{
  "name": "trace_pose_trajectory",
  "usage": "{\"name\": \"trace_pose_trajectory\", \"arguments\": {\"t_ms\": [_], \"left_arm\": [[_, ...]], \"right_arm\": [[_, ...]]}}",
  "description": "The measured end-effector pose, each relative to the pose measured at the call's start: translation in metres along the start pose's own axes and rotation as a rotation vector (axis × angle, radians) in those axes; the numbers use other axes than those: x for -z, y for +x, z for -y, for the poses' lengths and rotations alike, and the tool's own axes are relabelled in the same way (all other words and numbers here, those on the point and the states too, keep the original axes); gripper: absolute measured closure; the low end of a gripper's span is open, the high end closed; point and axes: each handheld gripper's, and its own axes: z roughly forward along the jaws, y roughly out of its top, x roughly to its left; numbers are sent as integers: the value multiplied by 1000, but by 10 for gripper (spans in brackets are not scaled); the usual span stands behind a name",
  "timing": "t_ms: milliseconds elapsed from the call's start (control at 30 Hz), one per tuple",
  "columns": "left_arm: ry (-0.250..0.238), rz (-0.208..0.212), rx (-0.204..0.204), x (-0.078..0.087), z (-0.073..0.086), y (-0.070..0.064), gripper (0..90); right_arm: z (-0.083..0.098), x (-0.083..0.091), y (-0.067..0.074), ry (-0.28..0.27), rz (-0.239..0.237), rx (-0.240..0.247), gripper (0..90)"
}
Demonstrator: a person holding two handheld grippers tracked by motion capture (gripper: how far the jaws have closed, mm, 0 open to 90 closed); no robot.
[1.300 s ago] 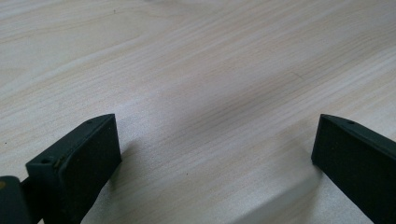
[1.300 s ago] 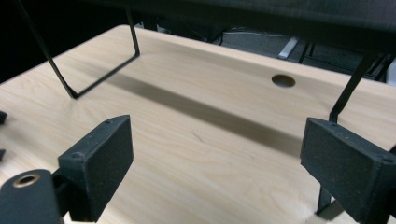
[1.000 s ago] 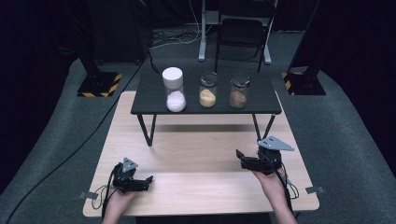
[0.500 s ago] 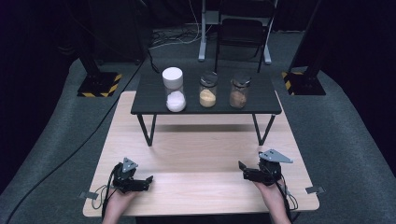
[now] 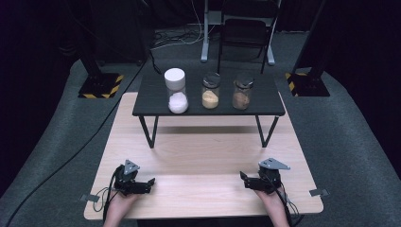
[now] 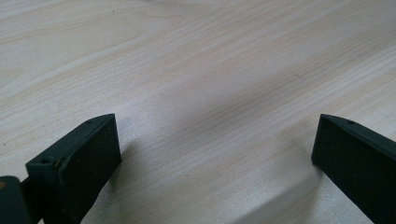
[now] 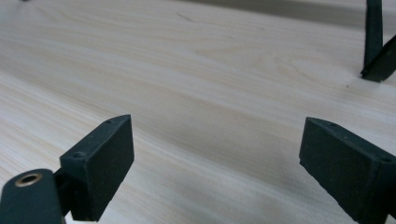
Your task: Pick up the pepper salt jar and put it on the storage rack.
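Jars (image 5: pixel 210 91) stand well beyond both tools, left (image 5: pixel 150 182) and right (image 5: pixel 242 177), spread wide, empty.

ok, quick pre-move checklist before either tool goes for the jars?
1. Left tool open, nothing between the jaws: ok.
2. Right tool open, nothing between the jaws: ok.
3. White-lidded jar, middle jar and right jar upright on the black table: ok.
4. Jars apart from one another: ok.
5. Lids screwed tight: cannot tell.
6. Wooden table bare between tools and black table: ok.
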Motion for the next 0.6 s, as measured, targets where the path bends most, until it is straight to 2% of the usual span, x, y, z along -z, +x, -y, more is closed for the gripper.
{"name": "trace_pose_trajectory", "arguments": {"t_ms": [300,367,533,600], "left_arm": [[0,2,-2,0,0,0,8],[0,2,-2,0,0,0,8],[0,2,-2,0,0,0,8],[0,2,-2,0,0,0,8]], "right_arm": [[10,-9,-2,76,-7,-7,95],[11,-11,0,96,-6,6,95],[13,-14,5,114,37,75,94],[13,-14,6,114,39,72,93]]}}
